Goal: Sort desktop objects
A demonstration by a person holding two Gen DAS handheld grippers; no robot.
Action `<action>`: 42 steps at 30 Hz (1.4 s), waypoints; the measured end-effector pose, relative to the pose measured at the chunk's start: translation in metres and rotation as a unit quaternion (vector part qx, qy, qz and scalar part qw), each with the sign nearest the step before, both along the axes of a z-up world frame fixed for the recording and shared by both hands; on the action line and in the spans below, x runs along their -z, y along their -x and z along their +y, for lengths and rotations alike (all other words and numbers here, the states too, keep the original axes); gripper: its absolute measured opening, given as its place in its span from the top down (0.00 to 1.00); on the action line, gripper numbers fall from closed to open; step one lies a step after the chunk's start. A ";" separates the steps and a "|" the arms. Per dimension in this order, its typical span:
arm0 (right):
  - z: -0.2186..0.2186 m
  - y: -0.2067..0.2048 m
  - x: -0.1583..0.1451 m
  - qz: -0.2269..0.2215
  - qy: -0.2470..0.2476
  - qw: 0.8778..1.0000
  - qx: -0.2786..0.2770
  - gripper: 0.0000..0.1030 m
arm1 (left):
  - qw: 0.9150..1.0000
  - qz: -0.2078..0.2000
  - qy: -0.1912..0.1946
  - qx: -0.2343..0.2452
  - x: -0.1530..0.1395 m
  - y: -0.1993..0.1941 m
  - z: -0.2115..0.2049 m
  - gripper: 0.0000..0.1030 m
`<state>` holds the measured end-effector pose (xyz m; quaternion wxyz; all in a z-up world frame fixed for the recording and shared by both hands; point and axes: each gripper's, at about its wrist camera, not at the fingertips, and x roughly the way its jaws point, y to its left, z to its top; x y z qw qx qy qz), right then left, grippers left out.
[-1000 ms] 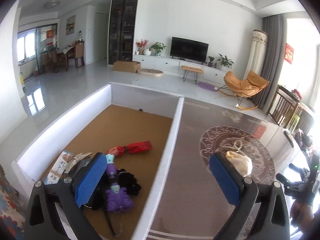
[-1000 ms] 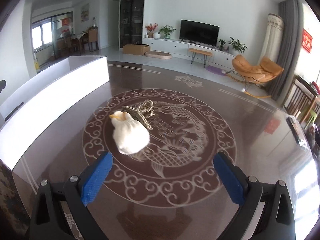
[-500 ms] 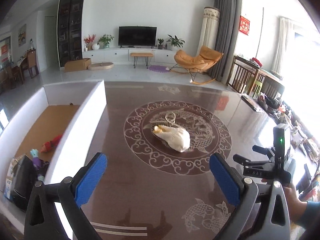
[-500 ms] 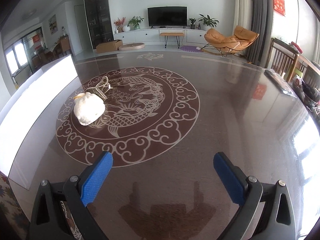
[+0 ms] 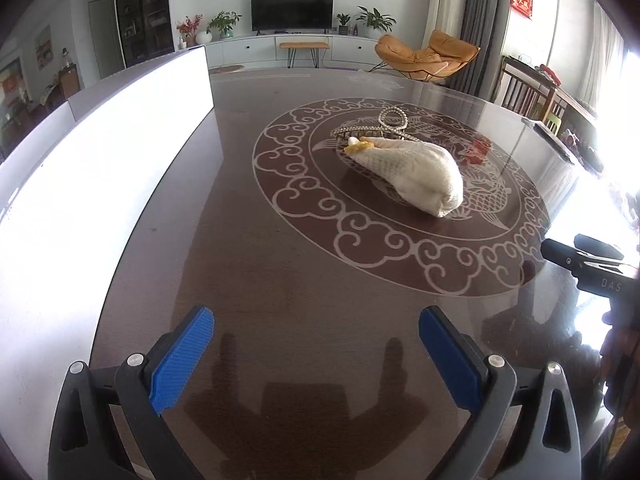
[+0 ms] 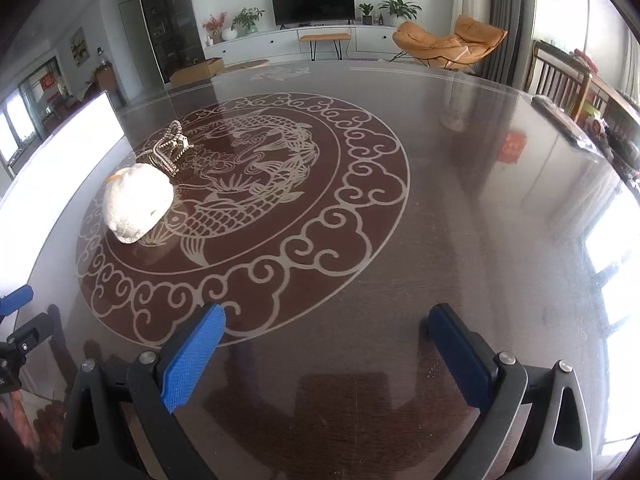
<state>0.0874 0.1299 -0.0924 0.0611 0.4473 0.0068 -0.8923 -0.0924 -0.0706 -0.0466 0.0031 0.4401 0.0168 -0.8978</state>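
- Left claw (image 5: 316, 340) and right claw (image 6: 324, 340) are both wide apart, holding nothing, ready to grab.
- White bag (image 5: 412, 172) and beads (image 5: 376, 128) lie touching on the surface (image 5: 280, 264), near the white box (image 5: 100, 160) for sorting.

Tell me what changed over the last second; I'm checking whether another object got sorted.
The left gripper swung away from the white box, where it had hovered over the sorted items, toward the white pouch. The right gripper backed off from the pouch. Nothing was grasped or released. Pouch and bead string stayed put; both grippers stayed open.
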 end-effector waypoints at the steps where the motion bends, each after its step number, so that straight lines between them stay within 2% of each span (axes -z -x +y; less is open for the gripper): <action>1: -0.002 0.002 0.001 -0.002 -0.006 1.000 -0.004 0.01 | 1.000 0.003 0.005 -0.004 -0.003 0.002 -0.001 0.00; 4: -0.010 0.009 0.006 -0.014 -0.029 0.999 -0.010 0.00 | 1.000 0.006 0.001 -0.018 -0.006 0.008 -0.007 0.00; 14: -0.011 0.014 0.008 -0.010 -0.027 1.000 -0.006 0.00 | 0.999 -0.018 -0.009 -0.045 0.007 0.026 -0.017 0.00; 17: -0.011 0.013 0.008 -0.010 -0.027 1.000 -0.006 0.00 | 0.999 -0.025 -0.009 -0.045 0.011 0.028 -0.016 0.00; 21: -0.011 0.014 0.008 -0.010 -0.027 1.000 -0.006 0.00 | 0.998 -0.031 0.012 -0.045 0.013 0.031 -0.010 0.00; 42: -0.011 0.014 0.008 -0.010 -0.027 1.000 -0.006 0.00 | 0.999 -0.030 0.011 -0.045 0.014 0.031 -0.011 0.00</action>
